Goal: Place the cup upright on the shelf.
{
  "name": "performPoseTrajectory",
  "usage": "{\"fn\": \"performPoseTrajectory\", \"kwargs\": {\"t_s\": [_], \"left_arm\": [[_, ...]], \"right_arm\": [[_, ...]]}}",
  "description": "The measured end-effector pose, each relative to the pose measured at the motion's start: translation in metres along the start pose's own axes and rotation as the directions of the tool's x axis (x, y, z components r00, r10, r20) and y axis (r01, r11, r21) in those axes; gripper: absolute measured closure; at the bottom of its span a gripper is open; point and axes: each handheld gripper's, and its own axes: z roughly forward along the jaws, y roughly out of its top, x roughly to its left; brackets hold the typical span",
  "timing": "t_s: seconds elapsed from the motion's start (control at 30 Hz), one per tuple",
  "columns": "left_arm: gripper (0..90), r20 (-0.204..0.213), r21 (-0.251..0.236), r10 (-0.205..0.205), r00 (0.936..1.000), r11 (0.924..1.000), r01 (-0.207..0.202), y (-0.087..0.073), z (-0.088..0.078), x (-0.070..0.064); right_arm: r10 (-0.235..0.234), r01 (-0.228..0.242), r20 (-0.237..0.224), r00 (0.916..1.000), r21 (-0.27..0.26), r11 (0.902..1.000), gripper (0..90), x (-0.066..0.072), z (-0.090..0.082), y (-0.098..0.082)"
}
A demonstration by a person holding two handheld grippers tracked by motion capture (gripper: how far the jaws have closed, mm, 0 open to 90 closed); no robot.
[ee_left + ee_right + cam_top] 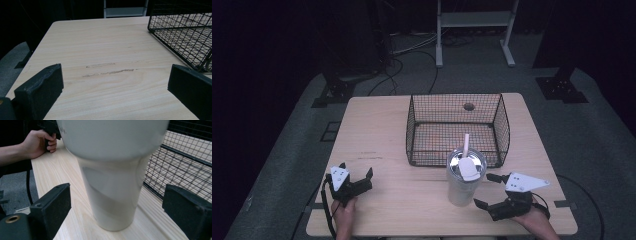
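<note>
The big, pale wooden worktop (387,130) holds everything. On its far half sits a black wire basket (457,129) with tall mesh sides, and it looks like nothing is inside. Just in front of the basket, close to its near wall, stands a tall white cup (465,176) with a shiny lid and a white straw. The cup is upright on the worktop and narrower at its bottom. The right gripper (490,190) is just beside the cup, on the near right part of the worktop. Its two black jaws are spread wide, one on each side of the cup, and they do not touch it. The left gripper (357,176) rests near the left front edge, well apart from the cup. Its jaws are spread wide too, with bare wood between them.
</note>
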Motion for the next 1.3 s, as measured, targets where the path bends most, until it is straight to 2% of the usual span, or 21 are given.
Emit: {"fn": "performPoseTrajectory", "kwargs": {"t_s": [0.47, 0.83, 1.3], "left_arm": [[0.0, 0.001, -0.001, 0.001, 1.0, 1.0, -0.001, 0.0, 0.0, 0.0], [0.0, 0.002, -0.002, 0.002, 1.0, 1.0, -0.002, 0.0, 0.0, 0.0], [0.0, 0.005, -0.004, -0.002, 1.0, 1.0, 0.002, 0.0, -0.001, 0.001]], "right_arm": [[-0.005, 0.005, -0.025, 0.9997, -0.002, 1.0, 7.7, 0.002, 0.022, 0.007], [-0.012, 0.011, -0.01, 0.9999, -0.007, 0.9999, 7.6, 0.002, 0.04, 0.01], [-0.01, 0.01, 0.0, 1.0, -0.062, 0.998, 7.5, 0.003, 0.052, 0.01]]}}
